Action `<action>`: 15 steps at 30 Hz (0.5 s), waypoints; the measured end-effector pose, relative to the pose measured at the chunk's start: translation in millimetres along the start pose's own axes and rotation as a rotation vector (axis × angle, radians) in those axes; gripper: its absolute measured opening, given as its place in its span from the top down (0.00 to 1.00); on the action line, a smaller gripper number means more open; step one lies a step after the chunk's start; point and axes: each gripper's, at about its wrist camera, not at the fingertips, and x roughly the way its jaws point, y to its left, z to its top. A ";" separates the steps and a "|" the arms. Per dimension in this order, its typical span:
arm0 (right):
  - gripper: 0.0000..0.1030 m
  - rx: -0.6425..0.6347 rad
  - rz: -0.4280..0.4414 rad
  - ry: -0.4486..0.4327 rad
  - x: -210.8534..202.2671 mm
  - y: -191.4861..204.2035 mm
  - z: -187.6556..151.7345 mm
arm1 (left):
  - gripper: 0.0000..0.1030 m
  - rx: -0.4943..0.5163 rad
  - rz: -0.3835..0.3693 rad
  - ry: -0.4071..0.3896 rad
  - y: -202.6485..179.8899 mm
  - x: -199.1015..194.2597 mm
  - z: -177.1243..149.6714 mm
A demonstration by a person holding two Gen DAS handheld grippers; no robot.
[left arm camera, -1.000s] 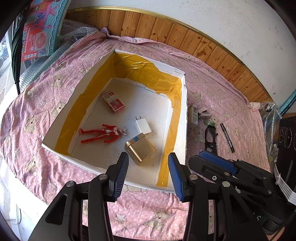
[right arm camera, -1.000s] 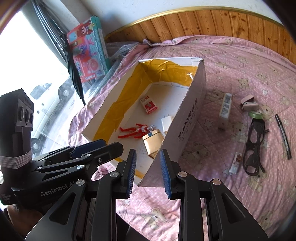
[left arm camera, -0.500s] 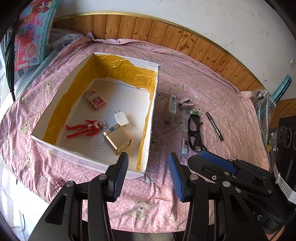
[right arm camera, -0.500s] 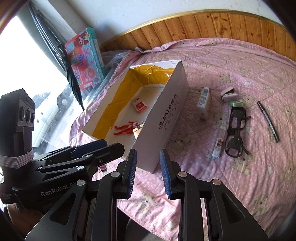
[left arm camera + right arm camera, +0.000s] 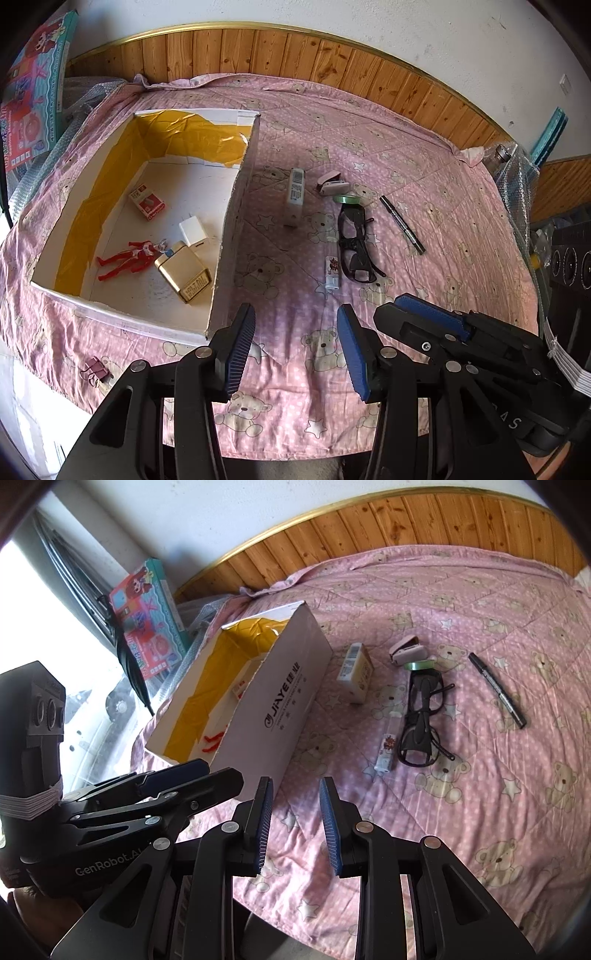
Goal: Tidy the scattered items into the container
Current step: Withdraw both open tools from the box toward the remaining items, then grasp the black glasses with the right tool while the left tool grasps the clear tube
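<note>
A colourful toy box (image 5: 147, 616) leans beside the pink bear-print quilt (image 5: 369, 122).

Ahead of the jaws lies a pink bedcover (image 5: 436, 206) patterned with bears and stars; left of them, a white box (image 5: 232, 229) lined yellow holds a red figure (image 5: 125, 258) and a gold tin (image 5: 184, 271).

White cardboard box (image 5: 236, 206), yellow-taped inside, open-topped on pink bedspread; holds red figure (image 5: 127, 258), gold tin (image 5: 183, 272), white charger (image 5: 192, 231), red-white pack (image 5: 146, 203); outside, right of it: barcoded carton (image 5: 294, 192), glasses (image 5: 354, 240), marker (image 5: 402, 225), small tube (image 5: 331, 272), stapler (image 5: 331, 184), green ring (image 5: 347, 199).
</note>
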 end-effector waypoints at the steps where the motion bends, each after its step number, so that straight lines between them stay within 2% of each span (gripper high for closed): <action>1: 0.72 0.006 -0.002 -0.001 -0.6 -3.5 -0.3 | 0.54 0.006 0.000 0.003 -3.6 2.3 0.3; 15: 0.72 0.080 -0.060 0.002 1.4 -59.5 5.7 | 0.51 0.069 -0.014 0.072 -42.7 51.1 8.5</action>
